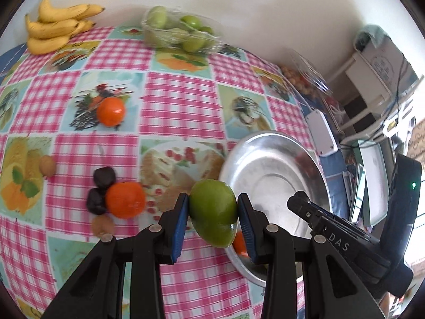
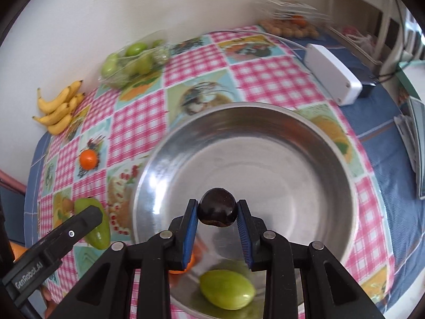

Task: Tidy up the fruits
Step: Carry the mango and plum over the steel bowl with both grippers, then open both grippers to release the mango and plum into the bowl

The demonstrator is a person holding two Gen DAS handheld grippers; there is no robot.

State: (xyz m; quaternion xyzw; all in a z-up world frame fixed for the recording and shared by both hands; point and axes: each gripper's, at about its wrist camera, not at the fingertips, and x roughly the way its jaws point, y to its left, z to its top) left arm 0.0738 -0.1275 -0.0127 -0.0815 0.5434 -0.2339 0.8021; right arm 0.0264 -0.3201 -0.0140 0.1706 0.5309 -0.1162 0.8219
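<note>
We log the left gripper [image 1: 213, 210] with its jaws clamped on a green mango [image 1: 213, 212], held above the desk [image 1: 172, 101] just beside the rim of the steel bowl [image 1: 265, 164]. The right gripper [image 2: 217, 210] has its jaws closed on a dark round fruit [image 2: 218, 207], held over the bowl's interior. In the right wrist view, a second green mango [image 2: 227, 289] lies on the bowl floor near its front edge, with an orange fruit [image 2: 186, 265] partly hidden behind the left pad. On the checked cloth we note two oranges [image 1: 111, 111], two dark fruits [image 1: 104, 177] touching the nearer orange, bananas [image 1: 55, 24] and a clear tub of green fruit [image 1: 178, 32] at the wall.
</note>
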